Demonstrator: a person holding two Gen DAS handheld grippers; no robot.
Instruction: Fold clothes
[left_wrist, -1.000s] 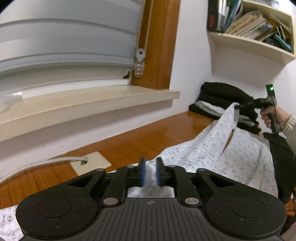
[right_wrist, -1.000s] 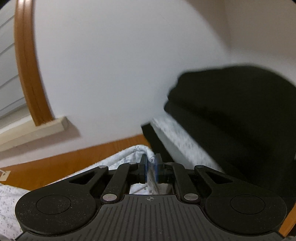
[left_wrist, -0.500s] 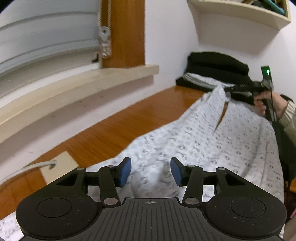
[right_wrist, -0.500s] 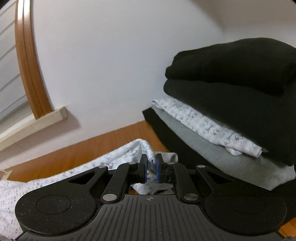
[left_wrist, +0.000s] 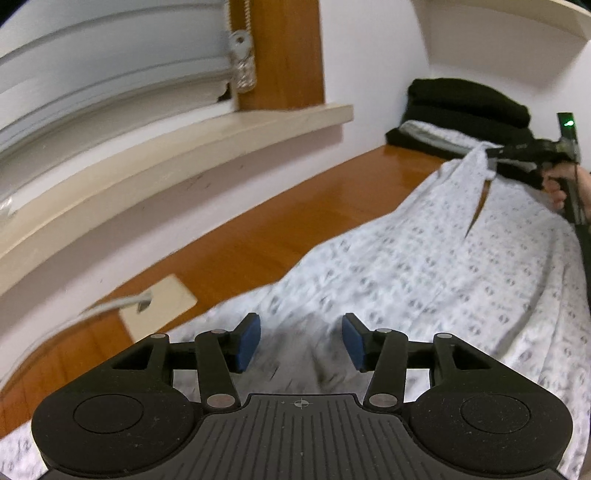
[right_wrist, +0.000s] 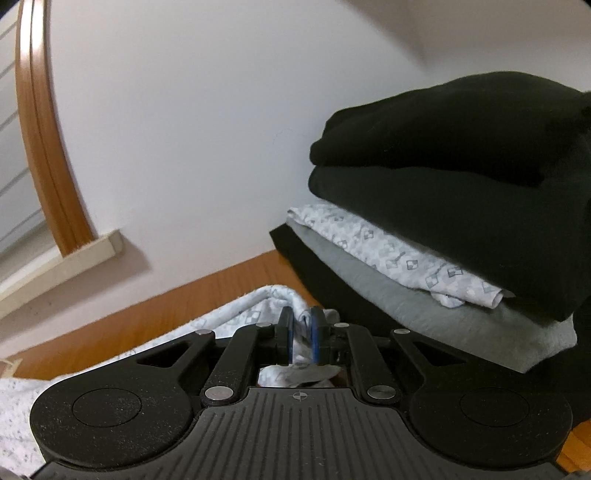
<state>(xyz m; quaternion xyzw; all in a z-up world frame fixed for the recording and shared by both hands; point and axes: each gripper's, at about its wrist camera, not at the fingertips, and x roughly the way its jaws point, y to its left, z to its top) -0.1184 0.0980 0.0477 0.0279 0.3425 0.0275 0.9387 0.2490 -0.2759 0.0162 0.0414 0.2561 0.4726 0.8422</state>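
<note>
Garment: the white patterned shirt (left_wrist: 424, 266) lies spread on the wooden table (left_wrist: 280, 229), its far right corner lifted.
Left gripper (left_wrist: 301, 345): jaws closing, not pressing the cloth yet.
Right gripper (right_wrist: 303, 334): clenched on the shirt's corner.
Advice: keep the edge taut, and fold before the clothes stack (right_wrist: 443, 177).

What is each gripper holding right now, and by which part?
The right gripper pinches a bunched edge of the patterned white garment. The left gripper holds nothing; its jaws are closing, apart above the cloth.
</note>
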